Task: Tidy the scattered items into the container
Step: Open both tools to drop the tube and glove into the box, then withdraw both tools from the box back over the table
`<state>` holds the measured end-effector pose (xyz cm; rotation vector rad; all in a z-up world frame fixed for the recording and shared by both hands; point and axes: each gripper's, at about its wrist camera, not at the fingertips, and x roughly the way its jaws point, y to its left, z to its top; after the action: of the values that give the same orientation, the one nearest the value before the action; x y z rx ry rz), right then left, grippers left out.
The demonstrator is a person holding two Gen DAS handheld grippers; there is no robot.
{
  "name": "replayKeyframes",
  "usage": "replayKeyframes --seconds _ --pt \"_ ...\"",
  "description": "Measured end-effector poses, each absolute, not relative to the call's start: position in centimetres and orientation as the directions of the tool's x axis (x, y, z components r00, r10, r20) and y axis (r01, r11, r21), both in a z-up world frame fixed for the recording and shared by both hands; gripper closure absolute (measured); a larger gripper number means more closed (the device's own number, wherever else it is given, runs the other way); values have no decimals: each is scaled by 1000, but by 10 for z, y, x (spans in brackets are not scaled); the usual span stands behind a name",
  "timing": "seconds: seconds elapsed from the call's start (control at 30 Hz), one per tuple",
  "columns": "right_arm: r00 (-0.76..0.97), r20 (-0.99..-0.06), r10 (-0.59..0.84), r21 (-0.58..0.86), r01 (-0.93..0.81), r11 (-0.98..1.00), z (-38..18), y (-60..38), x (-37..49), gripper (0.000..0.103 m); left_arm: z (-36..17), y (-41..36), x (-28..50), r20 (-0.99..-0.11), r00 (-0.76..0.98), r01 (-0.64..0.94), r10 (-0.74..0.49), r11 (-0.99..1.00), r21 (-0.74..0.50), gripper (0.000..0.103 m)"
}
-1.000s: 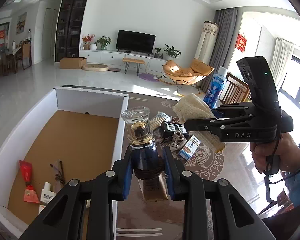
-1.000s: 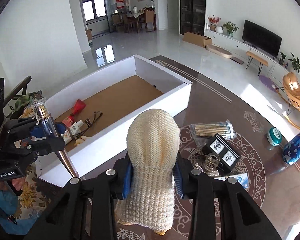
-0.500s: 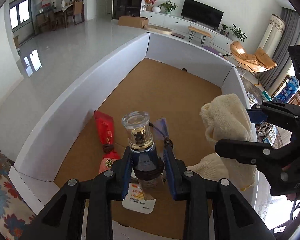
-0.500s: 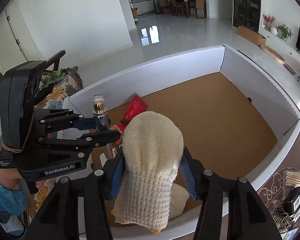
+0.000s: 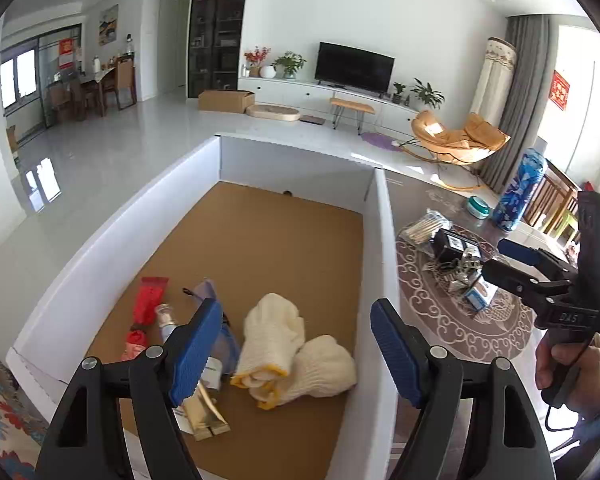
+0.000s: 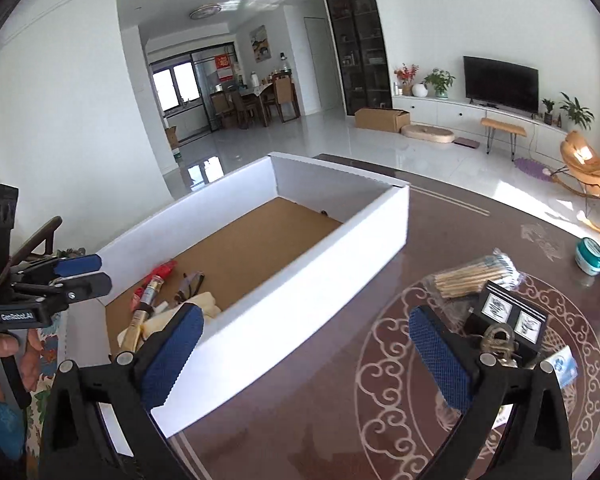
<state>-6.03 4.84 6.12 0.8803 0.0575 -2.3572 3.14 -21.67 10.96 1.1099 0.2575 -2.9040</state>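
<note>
Left wrist view: my left gripper [image 5: 296, 344] is opening over the white box [image 5: 380, 240], nothing between its jaws. Two knit gloves [image 5: 284, 344] and one bottle [image 5: 168, 320] lie below, inside.

Right wrist view: my right gripper [image 6: 304, 352] spreads wide, empty, straddling the box wall. Beyond my right jaw: one padlock [image 6: 496, 338], one swab pack [image 6: 472, 276]. Reaching carelessly, I could knock the wall.

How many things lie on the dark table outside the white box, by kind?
Clear pack of wooden sticks: 1
Black rectangular box: 1
Metal padlock bunch: 1
Small blue-white carton: 1
Teal round jar: 1
Tall blue patterned bottle: 1
Total: 6
</note>
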Motion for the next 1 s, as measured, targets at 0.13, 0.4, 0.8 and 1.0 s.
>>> replayKeyframes --seconds 0.13,0.4,0.8,1.0 --pt "-669 -661 -340 143 332 -932 26 157 -54 0 106 -141 32 -653 -708 -140 269 -960 -244 13" --pt "-629 -754 -189 82 196 -977 -26 226 -43 0 13 -23 -19 -778 -576 -247 250 -961 -125 13" --pt "-667 -725 -172 111 133 -985 -39 224 -37 0 -30 -9 -74 -792 -599 -149 121 -988 -38 13" --pt "-653 -744 -139 109 87 -990 -43 228 -42 0 -30 -7 -80 -796 -597 -140 102 -990 -22 13"
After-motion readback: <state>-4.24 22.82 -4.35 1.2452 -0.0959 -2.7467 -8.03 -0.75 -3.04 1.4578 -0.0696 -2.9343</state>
